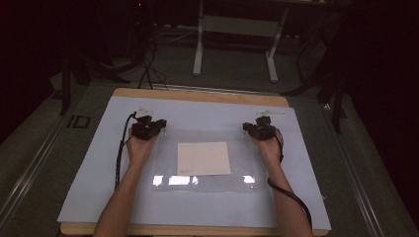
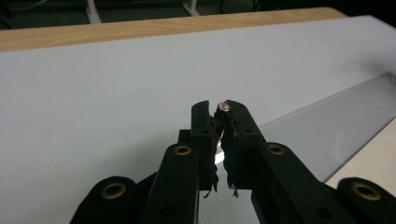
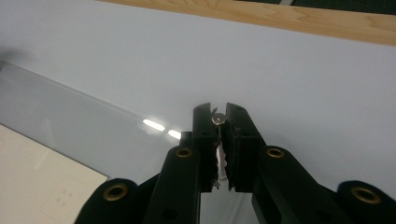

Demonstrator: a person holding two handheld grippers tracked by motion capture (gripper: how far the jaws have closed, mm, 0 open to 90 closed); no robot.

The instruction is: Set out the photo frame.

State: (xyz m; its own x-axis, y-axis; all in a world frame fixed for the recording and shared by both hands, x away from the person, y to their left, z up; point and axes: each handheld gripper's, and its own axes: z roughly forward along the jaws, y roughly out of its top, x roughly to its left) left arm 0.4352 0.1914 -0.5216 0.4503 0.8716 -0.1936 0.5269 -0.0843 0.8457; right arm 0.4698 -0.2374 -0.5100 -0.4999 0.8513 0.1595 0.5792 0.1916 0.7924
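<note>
Near edge of the wooden table (image 1: 197,230) is showing below a pale blue mat (image 1: 99,187) that is covering most of the top, both forearms coming in from the bottom. A clear plastic sheet (image 1: 205,182) is lying flat on the mat in the middle, glare strips along its near edge, with a cream square of paper (image 1: 203,158) sitting under or on it, can't tell which. Left gripper (image 1: 148,129) is sitting at the sheet's far left corner, right gripper (image 1: 261,131) at the far right corner, hands well apart and level with each other. In the left gripper view the gripper (image 2: 219,109) is pinching its jaws nearly together on the corner of the sheet (image 2: 327,135), a small shiny stud showing at the tips, sheet edge running off to the right. In the right gripper view the gripper (image 3: 218,112) is doing the same, jaws almost closed on the sheet (image 3: 70,121) corner with a round stud between the tips, paper (image 3: 37,177) lying lower left. Beyond the mat (image 2: 116,84) the table's far wooden edge (image 2: 140,28) is showing, then dark floor, cables and a white desk frame (image 1: 237,34)
</note>
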